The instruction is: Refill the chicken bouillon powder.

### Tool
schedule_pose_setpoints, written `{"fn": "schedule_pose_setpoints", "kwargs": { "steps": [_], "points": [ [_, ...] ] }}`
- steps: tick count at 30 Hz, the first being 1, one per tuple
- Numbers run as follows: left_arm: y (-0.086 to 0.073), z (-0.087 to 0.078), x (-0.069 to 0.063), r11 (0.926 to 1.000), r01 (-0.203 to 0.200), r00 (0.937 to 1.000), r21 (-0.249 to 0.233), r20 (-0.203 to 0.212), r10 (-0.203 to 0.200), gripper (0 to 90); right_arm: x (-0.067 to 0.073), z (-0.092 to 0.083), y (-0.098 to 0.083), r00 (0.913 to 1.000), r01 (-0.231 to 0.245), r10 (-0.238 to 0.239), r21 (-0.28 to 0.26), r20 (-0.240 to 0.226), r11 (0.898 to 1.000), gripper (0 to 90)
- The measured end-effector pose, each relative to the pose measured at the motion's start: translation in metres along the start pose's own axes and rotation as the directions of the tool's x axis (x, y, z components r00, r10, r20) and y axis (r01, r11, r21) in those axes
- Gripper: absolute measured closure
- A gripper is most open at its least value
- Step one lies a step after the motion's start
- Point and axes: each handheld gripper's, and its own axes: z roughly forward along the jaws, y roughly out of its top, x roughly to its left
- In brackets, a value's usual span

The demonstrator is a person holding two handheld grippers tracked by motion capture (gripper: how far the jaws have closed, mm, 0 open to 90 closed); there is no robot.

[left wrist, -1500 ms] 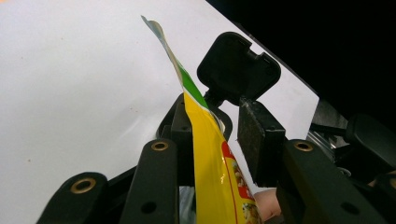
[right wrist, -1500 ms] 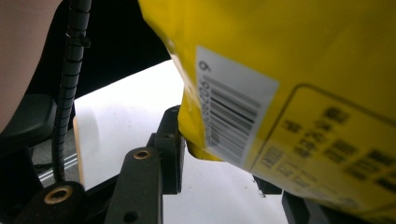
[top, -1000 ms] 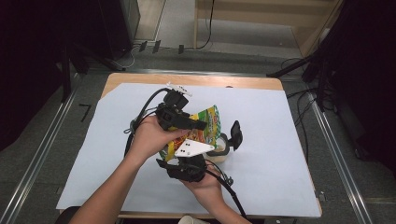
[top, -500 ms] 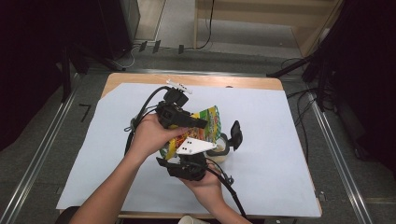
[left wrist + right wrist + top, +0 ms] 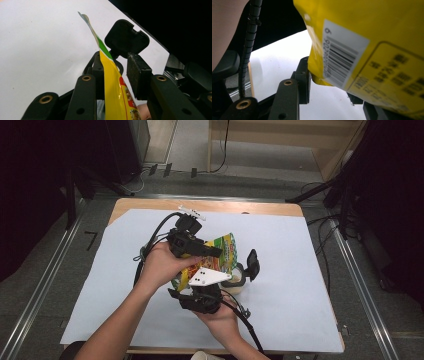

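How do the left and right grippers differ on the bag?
The left gripper has the yellow snack bag edge-on in its gap; its right pad stands clear. The right gripper meets the barcode face's corner. The left sits farther from the person. Both straddle the bag.

A yellow snack packet (image 5: 220, 254) with green and red print is held above the white-covered table (image 5: 300, 270), between both grippers. Its thin sealed edge (image 5: 110, 75) stands upright, green near the top. Its back bears a white barcode label (image 5: 342, 60) and dark printing.
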Motion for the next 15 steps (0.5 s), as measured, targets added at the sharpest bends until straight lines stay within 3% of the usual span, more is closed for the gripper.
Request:
{"fn": "schedule_pose_setpoints", "kwargs": {
  "steps": [15],
  "points": [
    [0.0005, 0.0007, 0.001, 1.0, 0.001, 1.0, -0.006, 0.006, 0.0, 69.8, -0.0006, -0.0005, 0.0006, 1.0, 0.001, -0.001, 0.003, 0.001, 1.0, 62.0]
  ]
}}
